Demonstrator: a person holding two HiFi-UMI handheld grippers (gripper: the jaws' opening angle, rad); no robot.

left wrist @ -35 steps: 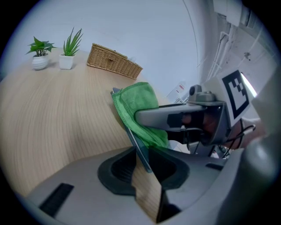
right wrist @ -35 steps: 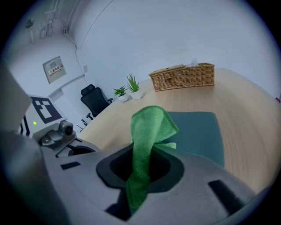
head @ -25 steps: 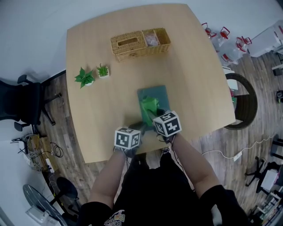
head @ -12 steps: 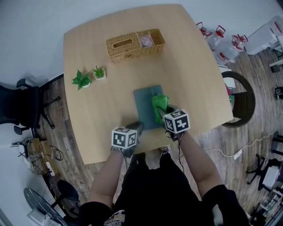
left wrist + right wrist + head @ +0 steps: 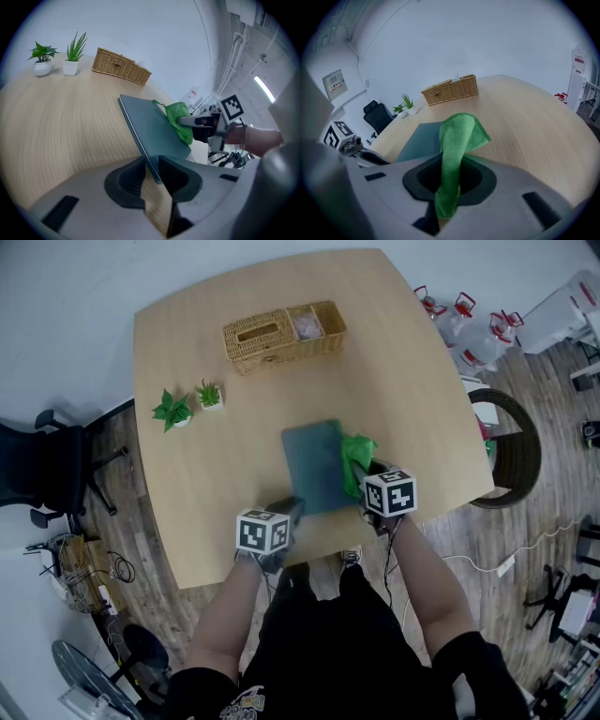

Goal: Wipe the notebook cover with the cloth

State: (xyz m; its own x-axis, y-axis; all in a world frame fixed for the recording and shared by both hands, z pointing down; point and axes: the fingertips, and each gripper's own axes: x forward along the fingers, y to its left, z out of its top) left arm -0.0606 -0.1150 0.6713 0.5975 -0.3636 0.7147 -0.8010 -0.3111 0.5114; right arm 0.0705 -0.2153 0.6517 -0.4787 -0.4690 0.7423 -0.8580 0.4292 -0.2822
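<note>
Now: right gripper [image 5: 367, 482], clamped on green cloth [image 5: 356, 452], sits at right long edge of notebook [image 5: 314, 463], cover lying leftward; left gripper [image 5: 291, 508] pinches its near corner.

I see the teal notebook [image 5: 314, 465] lying closed on the worktop [image 5: 206, 474], with the bright green cloth [image 5: 356, 457] bunched at its 3 o'clock edge.

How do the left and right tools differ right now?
The left tool is clamped on the near corner of the notebook, while the right tool is clamped on the green cloth. The left tool sits at the notebook's near-left corner, and the right tool sits at its right edge. Both are shut on something and angled down toward the table.
</note>
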